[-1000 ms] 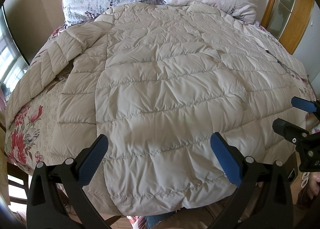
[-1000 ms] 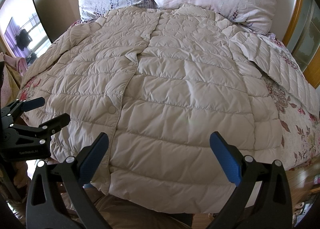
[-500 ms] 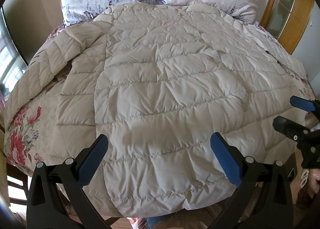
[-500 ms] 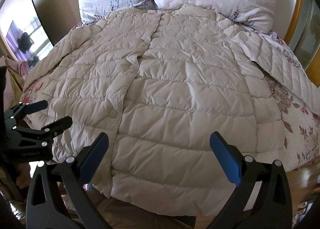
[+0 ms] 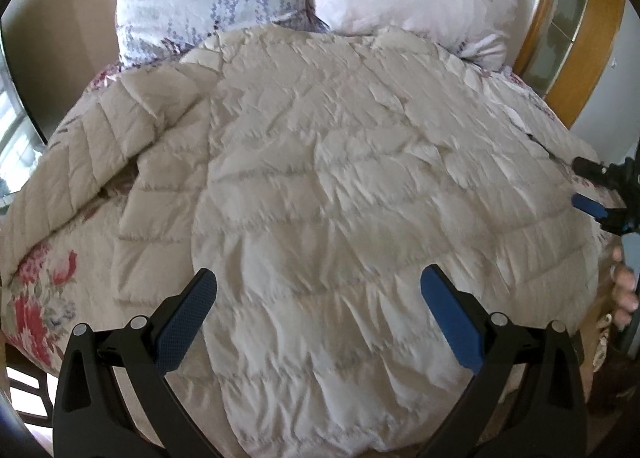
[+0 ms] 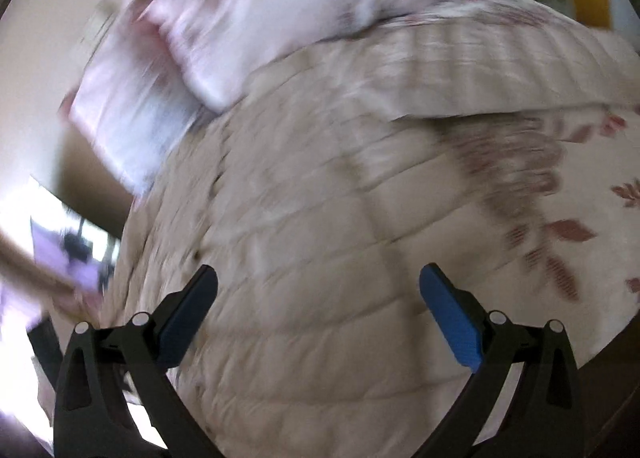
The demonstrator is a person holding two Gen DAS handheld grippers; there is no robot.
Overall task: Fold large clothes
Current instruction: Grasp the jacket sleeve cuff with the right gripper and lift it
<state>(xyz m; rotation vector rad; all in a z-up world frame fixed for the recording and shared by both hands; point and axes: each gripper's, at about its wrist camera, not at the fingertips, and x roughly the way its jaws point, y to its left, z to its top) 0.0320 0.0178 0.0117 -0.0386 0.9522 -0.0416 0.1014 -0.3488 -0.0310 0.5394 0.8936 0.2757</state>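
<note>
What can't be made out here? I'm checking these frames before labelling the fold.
- Jacket hem: left wrist view, it drops over the bed's near edge behind the left tongs.
- Jacket's right sleeve: right wrist view, motion blur hides its cuff.
- Pillows: right wrist view, print smeared by blur.
- Right tongs: left wrist view, cut by the right edge.

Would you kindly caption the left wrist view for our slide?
Open left gripper above a beige quilted coat spread on a floral bed.
</note>
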